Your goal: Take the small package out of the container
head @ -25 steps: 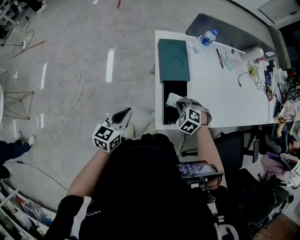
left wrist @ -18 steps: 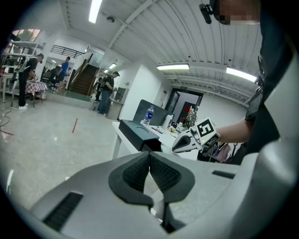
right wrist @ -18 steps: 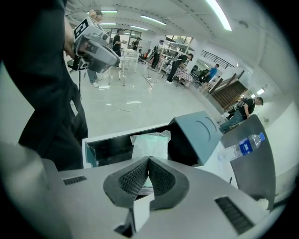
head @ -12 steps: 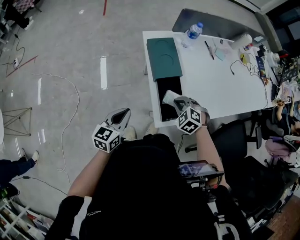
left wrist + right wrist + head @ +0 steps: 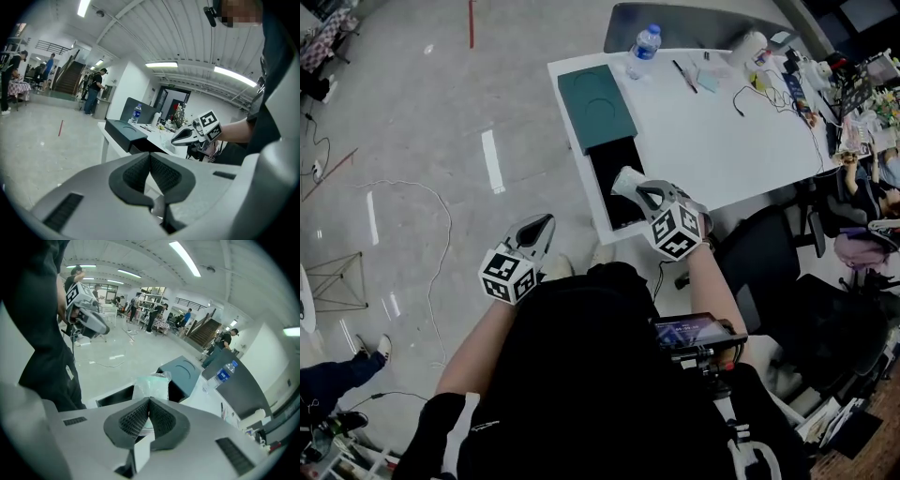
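A small package (image 5: 627, 180) in pale clear plastic is pinched in my right gripper (image 5: 639, 192), which is shut on it. It hangs over the near end of the open black container (image 5: 612, 167) on the white table (image 5: 703, 141). In the right gripper view the package (image 5: 152, 385) sticks up past the jaws, with the black container (image 5: 115, 396) below it. My left gripper (image 5: 541, 225) is shut with nothing in it and is held over the floor, left of the table. The left gripper (image 5: 150, 160) points toward the table and the right gripper (image 5: 182, 137).
The dark green lid (image 5: 596, 104) lies on the table just beyond the container. A water bottle (image 5: 643, 46), pens, cables and small clutter sit at the table's far side. Black office chairs (image 5: 757, 267) stand to the right. Cables trail over the floor (image 5: 412, 197) on the left.
The head view has swung, so the table now lies further up and left and is turned. My right gripper still holds the package over the container's near end. The left gripper has barely moved.
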The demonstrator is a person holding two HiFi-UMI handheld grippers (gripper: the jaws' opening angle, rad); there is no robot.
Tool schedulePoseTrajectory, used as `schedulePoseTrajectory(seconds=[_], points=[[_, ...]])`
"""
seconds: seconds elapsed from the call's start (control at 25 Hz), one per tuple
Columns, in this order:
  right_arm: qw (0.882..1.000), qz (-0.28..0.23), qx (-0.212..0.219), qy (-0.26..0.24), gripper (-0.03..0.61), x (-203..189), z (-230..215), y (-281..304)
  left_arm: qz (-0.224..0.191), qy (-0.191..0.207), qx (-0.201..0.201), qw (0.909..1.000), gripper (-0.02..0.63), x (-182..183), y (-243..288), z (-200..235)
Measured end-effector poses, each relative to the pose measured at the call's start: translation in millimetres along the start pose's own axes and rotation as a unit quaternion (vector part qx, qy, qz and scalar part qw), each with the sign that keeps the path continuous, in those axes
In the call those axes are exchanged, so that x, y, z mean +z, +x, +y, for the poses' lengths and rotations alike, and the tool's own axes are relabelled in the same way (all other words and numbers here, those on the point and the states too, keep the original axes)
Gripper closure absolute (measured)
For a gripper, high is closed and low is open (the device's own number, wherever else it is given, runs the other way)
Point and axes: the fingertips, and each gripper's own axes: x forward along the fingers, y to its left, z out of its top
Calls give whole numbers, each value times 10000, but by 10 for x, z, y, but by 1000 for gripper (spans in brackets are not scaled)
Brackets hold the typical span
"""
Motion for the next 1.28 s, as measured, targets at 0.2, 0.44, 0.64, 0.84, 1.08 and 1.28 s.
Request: schedulePoseTrajectory(seconds=[0.2,0.44,0.64,0.84,1.08,1.28], points=[[9991,-252,-174,304,552,-16,44,-161,70,113,-211,9997,604,0,41,-90],[9935,-564,-432,886,552,-46,54,-361,150,257,-446,9986,604,-4,101,-194],[9847,-829,-679,1377,552,-97,35,-569,225,362,-631,9971,603,1,168,-265],[9717,-1202,-837,1852,552,-148,89,-762,251,500,-832,9950,604,25,229,-364],[9497,-1577,-1139,2456,552,-265,99,-1045,291,643,-1124,9912,604,58,304,-561],[9311,-1841,-1332,2855,552,-367,136,-1227,336,719,-1319,9881,604,52,346,-690]])
